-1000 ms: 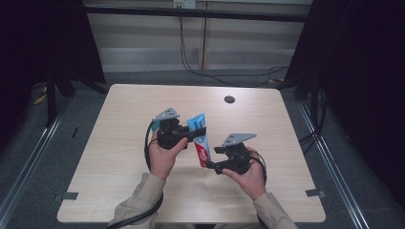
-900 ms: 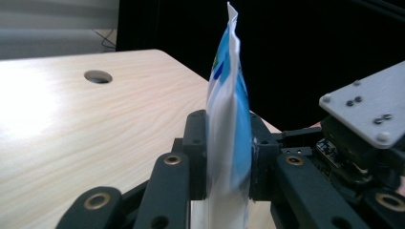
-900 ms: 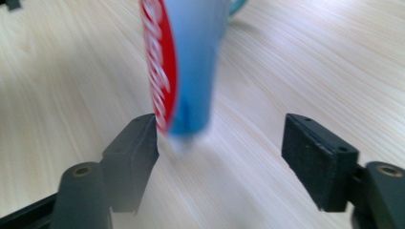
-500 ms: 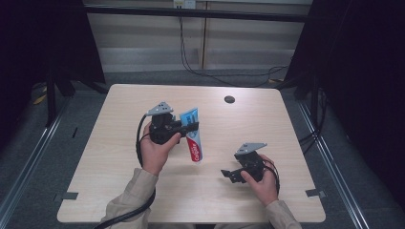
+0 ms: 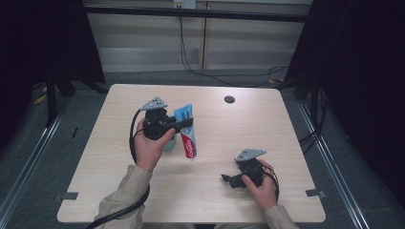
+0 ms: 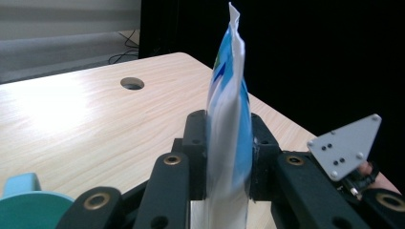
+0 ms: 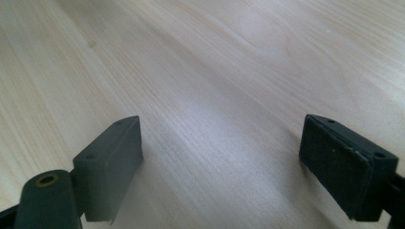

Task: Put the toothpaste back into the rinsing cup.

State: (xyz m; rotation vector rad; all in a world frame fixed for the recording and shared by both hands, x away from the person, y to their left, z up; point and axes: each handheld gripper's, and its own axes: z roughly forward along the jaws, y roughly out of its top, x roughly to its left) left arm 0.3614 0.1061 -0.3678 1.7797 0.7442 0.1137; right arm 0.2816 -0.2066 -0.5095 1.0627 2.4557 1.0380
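My left gripper (image 5: 184,125) clamps the tube (image 5: 187,131) near its crimped end; my right gripper (image 5: 228,180), beyond the tube's cap end, has just been opening, jaws apart, nothing between.

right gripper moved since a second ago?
Yes. The right gripper has left the toothpaste tube and drawn back toward the table's near right edge, jaws just opened, empty.

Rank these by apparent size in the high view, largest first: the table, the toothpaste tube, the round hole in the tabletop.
1. table, by far the largest.
2. toothpaste tube, clamped in the left gripper and raised toward the camera, so it may look somewhat larger than it is.
3. round hole, clearly the smallest.
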